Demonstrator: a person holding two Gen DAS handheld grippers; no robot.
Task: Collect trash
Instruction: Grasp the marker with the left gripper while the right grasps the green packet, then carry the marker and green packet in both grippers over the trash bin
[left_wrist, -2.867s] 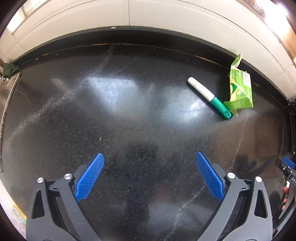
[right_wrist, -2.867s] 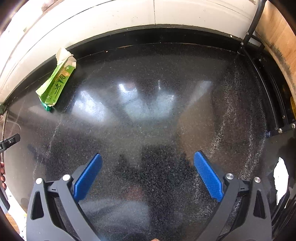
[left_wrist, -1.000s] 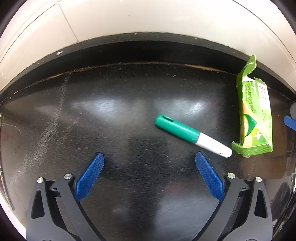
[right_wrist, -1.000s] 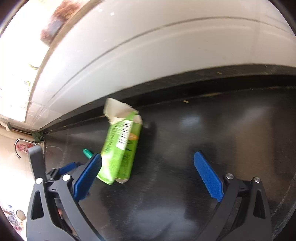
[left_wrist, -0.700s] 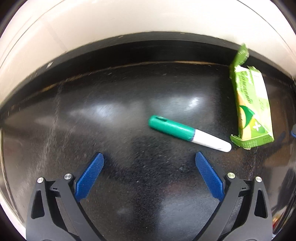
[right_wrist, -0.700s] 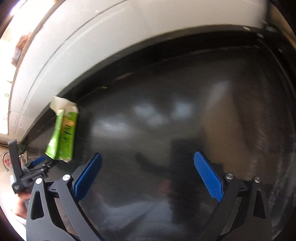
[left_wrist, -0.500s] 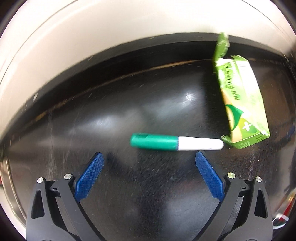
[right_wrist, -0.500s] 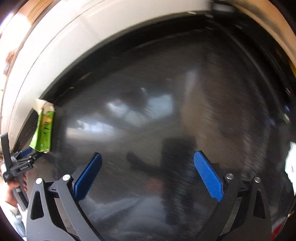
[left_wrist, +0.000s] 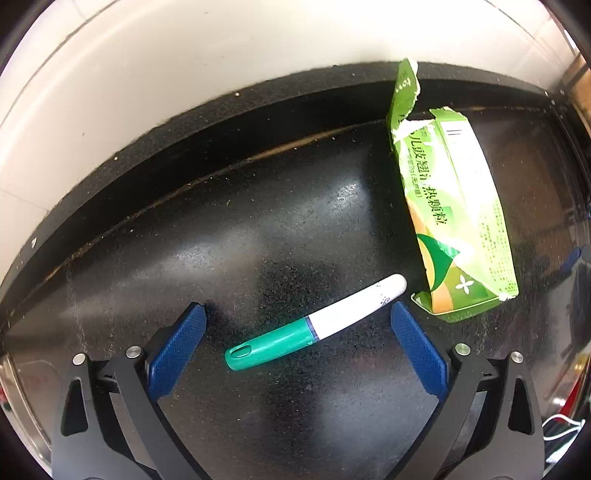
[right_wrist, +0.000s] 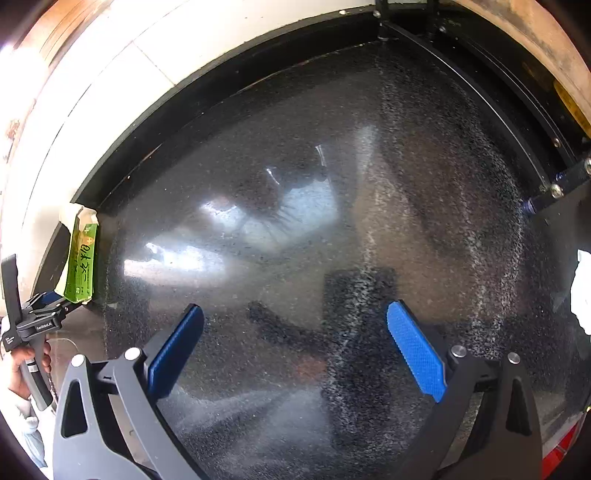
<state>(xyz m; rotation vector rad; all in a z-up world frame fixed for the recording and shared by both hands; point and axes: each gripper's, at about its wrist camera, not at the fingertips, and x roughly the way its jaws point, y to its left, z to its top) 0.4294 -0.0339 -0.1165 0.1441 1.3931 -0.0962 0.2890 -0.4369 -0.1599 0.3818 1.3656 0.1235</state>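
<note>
My left gripper (left_wrist: 295, 314) hovers low over a black speckled countertop (left_wrist: 258, 221), its blue-padded fingers (left_wrist: 177, 350) spread wide apart with nothing clamped between them. A marker (left_wrist: 314, 323) with a green cap and white barrel lies flat on the counter in the gap between those fingers, touching neither pad; its capped end points back toward me and to my left, its white end angles away toward the right finger's tip. Just beyond that right fingertip, a torn green carton (left_wrist: 454, 221) lies on its side, its ripped flap standing up at the far end near the raised black back edge of the counter, below a white tiled wall (left_wrist: 184, 74). The marker's white end sits just beside the carton's near corner; whether they touch I cannot tell. My right gripper (right_wrist: 293, 321) hangs over a bare, glare-streaked stretch of the same counter, its fingers (right_wrist: 415, 350) likewise wide apart and holding nothing. From the right wrist view, the carton shows far off to the left against the wall, and beside it, at the frame's left edge, the left gripper's black frame appears with a hand (right_wrist: 22, 365) wrapped around its grip. A black rail (right_wrist: 480, 99) borders the counter on the far right.
</note>
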